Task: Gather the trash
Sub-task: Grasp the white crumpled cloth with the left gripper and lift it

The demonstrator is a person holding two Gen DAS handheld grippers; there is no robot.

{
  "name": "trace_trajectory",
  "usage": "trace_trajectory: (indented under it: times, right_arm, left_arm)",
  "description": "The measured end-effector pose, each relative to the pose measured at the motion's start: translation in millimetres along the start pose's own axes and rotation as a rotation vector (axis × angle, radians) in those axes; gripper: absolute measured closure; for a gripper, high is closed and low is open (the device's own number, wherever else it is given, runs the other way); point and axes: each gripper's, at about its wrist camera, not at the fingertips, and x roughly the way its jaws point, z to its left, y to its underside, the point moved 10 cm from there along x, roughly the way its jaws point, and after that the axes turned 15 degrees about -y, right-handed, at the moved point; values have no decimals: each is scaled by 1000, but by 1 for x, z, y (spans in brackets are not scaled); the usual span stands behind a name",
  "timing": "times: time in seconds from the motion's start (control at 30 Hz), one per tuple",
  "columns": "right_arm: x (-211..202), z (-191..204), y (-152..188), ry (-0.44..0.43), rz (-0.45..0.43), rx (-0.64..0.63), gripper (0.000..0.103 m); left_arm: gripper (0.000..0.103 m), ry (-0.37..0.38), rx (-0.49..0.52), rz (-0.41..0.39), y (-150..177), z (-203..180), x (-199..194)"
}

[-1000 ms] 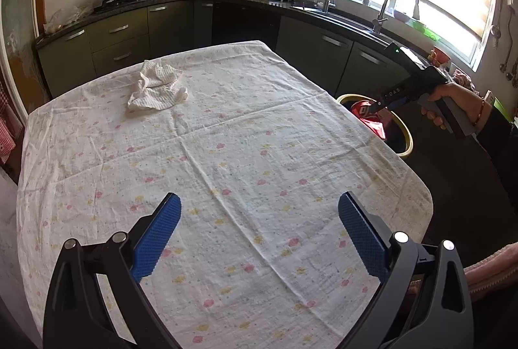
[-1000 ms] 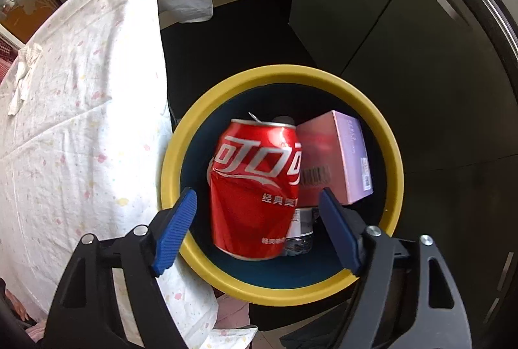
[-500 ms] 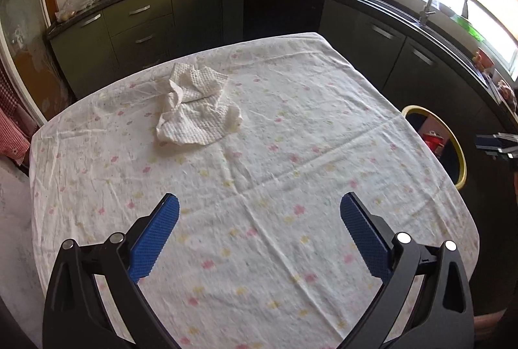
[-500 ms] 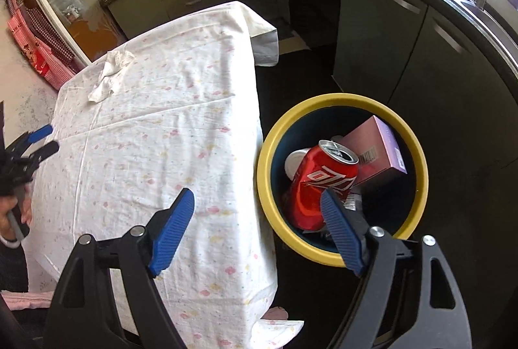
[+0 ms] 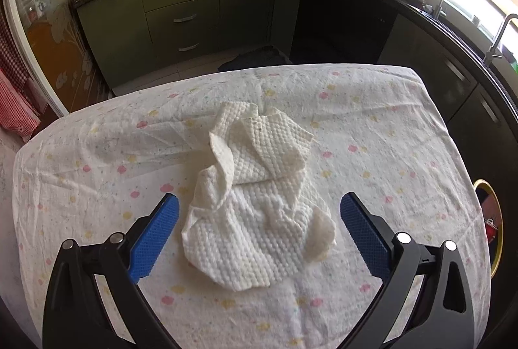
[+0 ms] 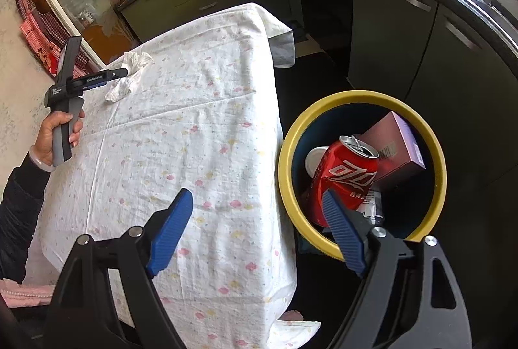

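The left claw (image 5: 255, 221) points steeply down over the surface's (image 5: 372, 128) far part, blue pads (image 5: 152, 235) spread wide, gripping nothing. The left hand (image 6: 61, 132) wraps its grey handle, dark sleeve behind. The right claw (image 6: 255, 219) hangs over the right edge, tilted down, spread wide, empty.

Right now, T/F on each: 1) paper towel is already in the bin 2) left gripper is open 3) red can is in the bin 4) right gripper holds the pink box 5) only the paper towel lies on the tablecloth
1) False. The crumpled paper towel lies on the tablecloth.
2) True. The left gripper is open, its pads either side of the towel, apart from it.
3) True. The red can is in the yellow-rimmed bin.
4) False. The right gripper is open and empty; the pink box sits in the bin.
5) True.
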Motion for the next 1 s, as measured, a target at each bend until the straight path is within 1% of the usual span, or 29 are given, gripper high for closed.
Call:
trace_trajectory:
  times: [0.17,0.3,0.37,0.4,0.43,0.5,0.57,0.63,0.67,0.7,0.73,0.8,0.83,0.9,1.0]
  right_arm:
    - [2,-1,1,0,4,0,25]
    - [3,-1,0,-4,4,0,24]
    - [3,0,0,-6,2,-1,24]
    - [3,1,0,-8,2,-3,24]
    - [3,2,0,-8,1,-4,24]
    - [3,3,0,-10,1,-7,24]
    - [4,5,0,-11,2,-10,24]
    - [3,5,0,-11,1,-12,24]
    - [3,6,0,-13,1,-11,24]
    - [2,7,1,-15,0,-11,24]
    - [2,7,1,-18,-4,-12,24]
    - [-1,9,2,-21,-8,-14,24]
    - [-2,10,3,-22,-12,-14,24]
    - [-6,9,5,-21,-24,-13,24]
    - [-16,5,8,-11,-48,-8,24]
  left_arm:
    - [6,8,-26,37,3,-7,19]
    - [11,-40,-6,18,5,-11,22]
    - [16,-63,4,7,7,-12,22]
    - [23,-84,10,-4,7,-12,21]
    - [28,-88,12,-16,7,-12,20]
    - [33,-85,15,-30,8,-14,18]
    - [43,-80,24,-44,9,-17,14]
    - [62,-76,36,-54,11,-23,10]
    - [68,-74,40,-59,11,-26,8]
    - [78,-74,43,-62,12,-28,6]
    - [85,-73,44,-65,13,-30,5]
    - [91,-57,38,-73,14,-31,0]
    - [92,-45,37,-80,15,-32,-5]
    - [93,-34,52,-110,18,-36,-17]
    - [93,-4,90,-157,22,-55,-45]
